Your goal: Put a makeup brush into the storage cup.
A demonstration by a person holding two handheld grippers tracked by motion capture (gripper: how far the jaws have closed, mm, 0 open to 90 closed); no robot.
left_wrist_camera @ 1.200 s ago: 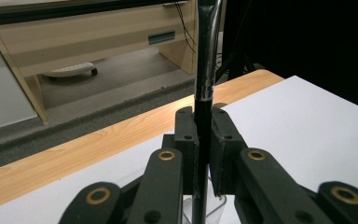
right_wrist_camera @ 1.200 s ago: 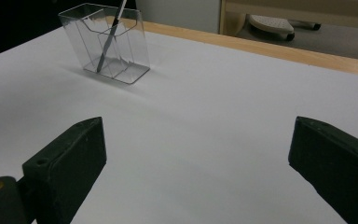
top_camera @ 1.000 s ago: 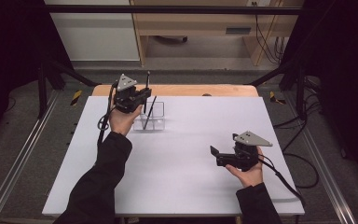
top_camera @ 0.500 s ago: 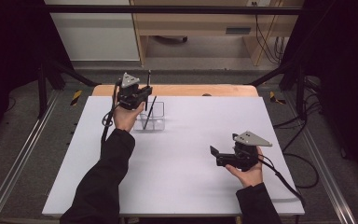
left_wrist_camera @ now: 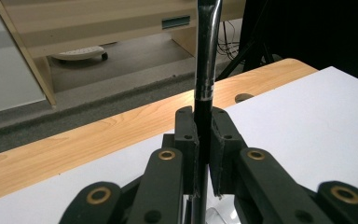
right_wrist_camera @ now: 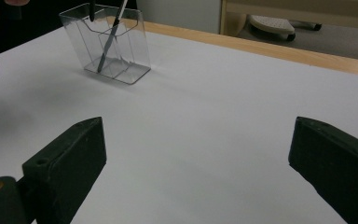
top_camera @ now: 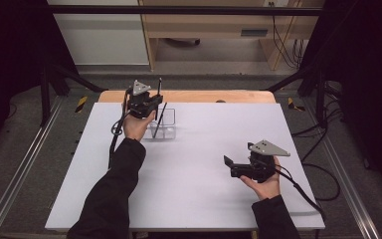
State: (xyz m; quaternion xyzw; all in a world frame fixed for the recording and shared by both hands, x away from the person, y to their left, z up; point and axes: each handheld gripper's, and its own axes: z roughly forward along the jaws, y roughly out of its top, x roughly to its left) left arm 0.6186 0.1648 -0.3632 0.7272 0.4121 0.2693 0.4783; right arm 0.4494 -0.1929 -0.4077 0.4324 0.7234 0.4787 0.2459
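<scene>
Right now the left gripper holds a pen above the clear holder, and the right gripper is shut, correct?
Not quite. The right gripper is open: the right gripper view shows its fingers wide apart over the bare table. The left gripper does hold the pen above the clear holder.

Even overhead light on a bright white table, dark surroundings, soft shadows, slightly blurred close-ups.

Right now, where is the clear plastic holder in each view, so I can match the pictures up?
High view: the clear holder stands on the white table's far left part, just right of the left gripper.
Left gripper view: a small clear piece at the bottom edge, below the jaws, is probably its rim.
Right gripper view: upper left, with a pen leaning inside.
Shared landmark: the wooden table edge.
</scene>
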